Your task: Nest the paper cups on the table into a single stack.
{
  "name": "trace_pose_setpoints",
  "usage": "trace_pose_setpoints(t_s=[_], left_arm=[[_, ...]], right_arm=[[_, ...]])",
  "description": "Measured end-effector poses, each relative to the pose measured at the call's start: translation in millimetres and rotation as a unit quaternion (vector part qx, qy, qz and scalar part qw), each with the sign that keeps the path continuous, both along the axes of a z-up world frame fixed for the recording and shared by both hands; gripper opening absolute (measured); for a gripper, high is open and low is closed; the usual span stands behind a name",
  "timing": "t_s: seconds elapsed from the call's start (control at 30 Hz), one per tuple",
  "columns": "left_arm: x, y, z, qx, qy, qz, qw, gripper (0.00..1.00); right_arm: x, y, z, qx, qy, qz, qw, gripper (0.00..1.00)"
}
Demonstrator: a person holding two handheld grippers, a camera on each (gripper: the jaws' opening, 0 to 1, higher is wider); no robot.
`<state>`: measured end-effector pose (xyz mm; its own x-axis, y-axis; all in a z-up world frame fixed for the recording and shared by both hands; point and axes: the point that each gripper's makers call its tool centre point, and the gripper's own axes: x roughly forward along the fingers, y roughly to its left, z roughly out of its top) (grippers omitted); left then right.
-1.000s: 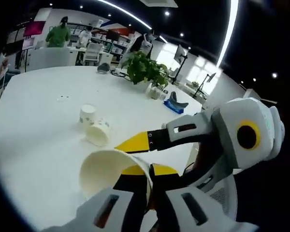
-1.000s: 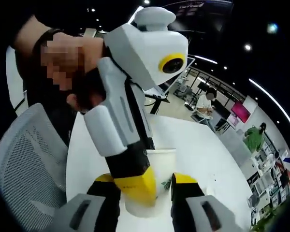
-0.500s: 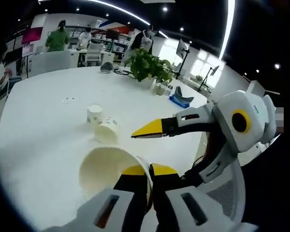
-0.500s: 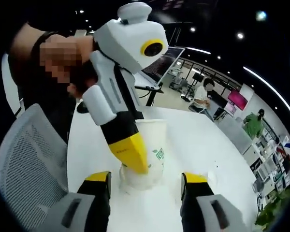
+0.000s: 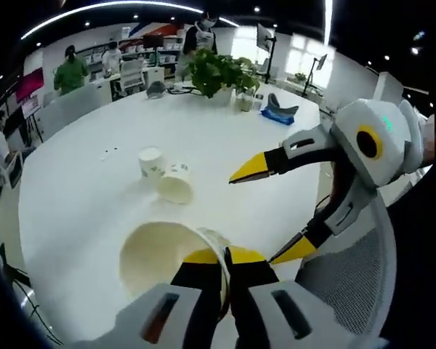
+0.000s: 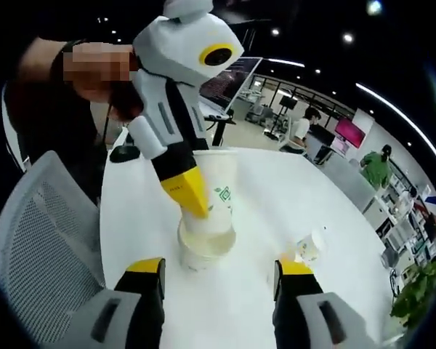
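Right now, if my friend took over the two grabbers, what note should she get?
Left gripper: shut on the rim of a paper cup stack, which it holds above the table.
Right gripper: open, holding nothing, beside the stack.
Two loose cups remain further out on the table: one stands upside down, the other lies on its side against it.
Done: some cups appear already nested in the held stack; how many I cannot tell.
Left: pick up each loose cup with the right gripper and nest it with the stack.
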<state>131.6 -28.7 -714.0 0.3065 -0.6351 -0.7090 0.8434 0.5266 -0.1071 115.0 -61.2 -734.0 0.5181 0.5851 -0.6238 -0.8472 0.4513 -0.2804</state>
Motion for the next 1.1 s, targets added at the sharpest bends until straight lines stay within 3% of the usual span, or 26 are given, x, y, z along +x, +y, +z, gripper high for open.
trace_pose_setpoints(t_s=[0.43, 0.73, 1.1], left_arm=[[-2.0, -4, -19.9, 0.085, -0.029, -0.071, 0.9935, 0.0], [0.3, -1, -27.2, 0.117, -0.04, -0.096, 0.9877, 0.0], [-1.2, -9, -29.2, 0.125, -0.045, -0.098, 0.9863, 0.0]], right_arm=[[-1, -7, -7.5, 0.0, 0.011, -0.014, 0.9998, 0.6], [0, -13, -12.8, -0.002, 0.016, -0.02, 0.9997, 0.6], [0, -16, -15.0, 0.0, 0.02, -0.03, 0.9993, 0.6]])
